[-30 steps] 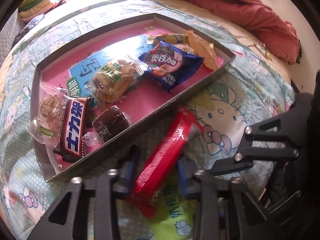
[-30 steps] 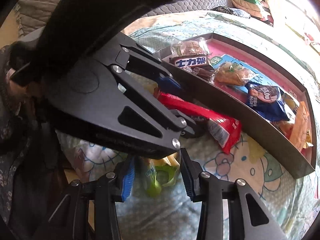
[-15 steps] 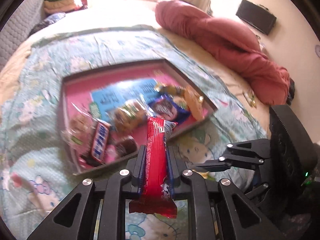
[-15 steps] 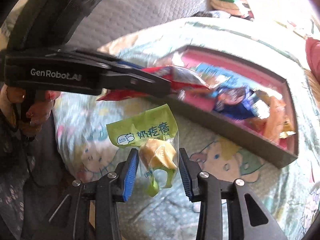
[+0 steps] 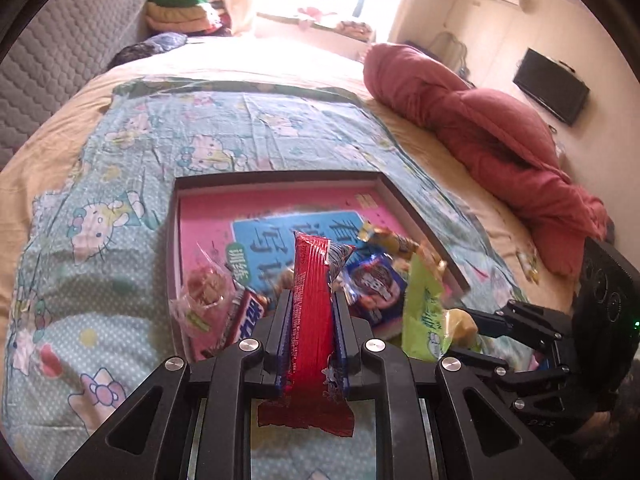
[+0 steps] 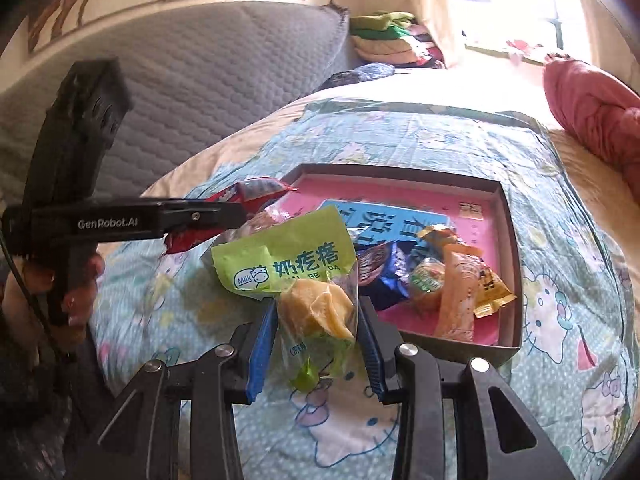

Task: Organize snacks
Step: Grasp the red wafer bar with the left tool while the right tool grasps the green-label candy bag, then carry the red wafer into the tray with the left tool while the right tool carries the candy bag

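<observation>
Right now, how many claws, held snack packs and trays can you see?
Claws: 2, left claw, right claw
Held packs: 2, red pack, green pack
Trays: 1, tray
Total: 5

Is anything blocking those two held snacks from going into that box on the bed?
Nothing visible does. The red packet and green packet hang above the open-topped box, which has bare pink floor at its far side.

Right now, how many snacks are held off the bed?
2. The red bar is clamped in the left gripper; the green pack is clamped in the right gripper. Both hang near the tray, which holds the rest.
</observation>
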Tool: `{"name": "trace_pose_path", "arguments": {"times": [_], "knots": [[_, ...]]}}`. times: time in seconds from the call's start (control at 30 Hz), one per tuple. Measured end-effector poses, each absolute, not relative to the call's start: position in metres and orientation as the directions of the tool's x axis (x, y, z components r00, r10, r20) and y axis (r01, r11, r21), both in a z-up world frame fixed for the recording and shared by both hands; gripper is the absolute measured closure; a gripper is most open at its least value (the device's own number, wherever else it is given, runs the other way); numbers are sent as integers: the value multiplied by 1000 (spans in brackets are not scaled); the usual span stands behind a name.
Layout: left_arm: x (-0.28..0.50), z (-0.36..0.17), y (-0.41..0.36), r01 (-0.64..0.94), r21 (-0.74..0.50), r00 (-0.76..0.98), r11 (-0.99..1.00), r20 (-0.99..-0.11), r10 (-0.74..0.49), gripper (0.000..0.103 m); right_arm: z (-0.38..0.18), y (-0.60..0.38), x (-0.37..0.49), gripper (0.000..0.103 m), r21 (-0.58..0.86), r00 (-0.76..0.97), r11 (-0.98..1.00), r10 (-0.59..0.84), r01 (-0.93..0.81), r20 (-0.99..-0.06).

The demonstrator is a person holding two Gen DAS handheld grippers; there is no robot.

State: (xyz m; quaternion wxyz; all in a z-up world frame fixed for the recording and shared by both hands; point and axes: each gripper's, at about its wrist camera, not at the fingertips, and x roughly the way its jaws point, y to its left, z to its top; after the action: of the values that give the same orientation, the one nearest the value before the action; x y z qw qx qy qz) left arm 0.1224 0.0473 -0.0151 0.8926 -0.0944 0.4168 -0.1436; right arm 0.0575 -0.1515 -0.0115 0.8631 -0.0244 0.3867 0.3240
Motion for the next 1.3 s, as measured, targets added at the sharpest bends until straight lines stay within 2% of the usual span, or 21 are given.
{"name": "trace_pose_path", "arguments": {"times": [0.37,0.5,1.3], "knots": [[141,-42,40,120,-261,607,958,-744,-279,84,-20,-157,95,63,206,555,845,488,-494,-674],[146,-49,30,123,-217,614,968,-750,-246,84,-22,-165,107,63,226,573,866,470,-446,-672],[149,-53,24,127,-217,597,968,-763,-249,82,-39,-164,121,62,201,571,897,410,-394,-711]]}}
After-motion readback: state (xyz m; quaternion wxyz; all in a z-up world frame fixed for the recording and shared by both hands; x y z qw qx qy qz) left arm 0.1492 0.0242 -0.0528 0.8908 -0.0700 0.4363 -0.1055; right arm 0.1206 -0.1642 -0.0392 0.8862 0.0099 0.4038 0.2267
